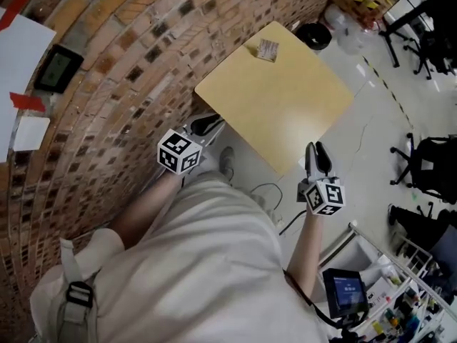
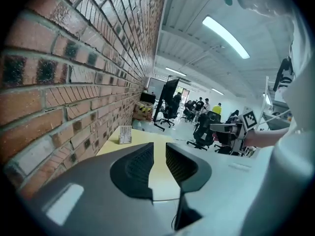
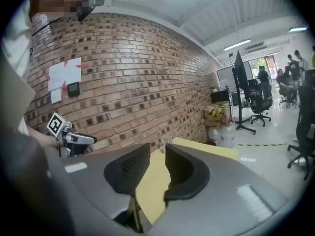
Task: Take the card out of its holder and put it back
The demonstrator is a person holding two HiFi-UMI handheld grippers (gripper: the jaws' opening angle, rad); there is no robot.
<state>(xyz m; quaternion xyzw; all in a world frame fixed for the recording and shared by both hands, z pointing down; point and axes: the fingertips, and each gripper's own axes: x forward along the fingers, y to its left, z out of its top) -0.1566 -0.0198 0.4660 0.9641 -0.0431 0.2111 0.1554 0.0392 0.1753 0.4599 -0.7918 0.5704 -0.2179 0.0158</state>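
A small card in its clear holder [image 1: 268, 50] stands upright at the far end of the yellow table [image 1: 285, 113], close to the brick wall. It also shows in the left gripper view as the card holder [image 2: 125, 134], well beyond the jaws. My left gripper [image 1: 207, 124] hovers at the table's near left corner, and my right gripper [image 1: 318, 154] at its near right edge. Both are far from the card. In their own views the left gripper [image 2: 160, 150] and the right gripper [image 3: 157, 152] are open by a narrow gap, with nothing between the pads.
A brick wall [image 1: 121, 63] with papers and a small screen [image 1: 57, 68] runs along the left. A black bin [image 1: 314, 34] sits beyond the table, office chairs [image 1: 428, 166] to the right, a cart with a tablet [image 1: 345, 290] at bottom right, and people far back [image 2: 199, 104].
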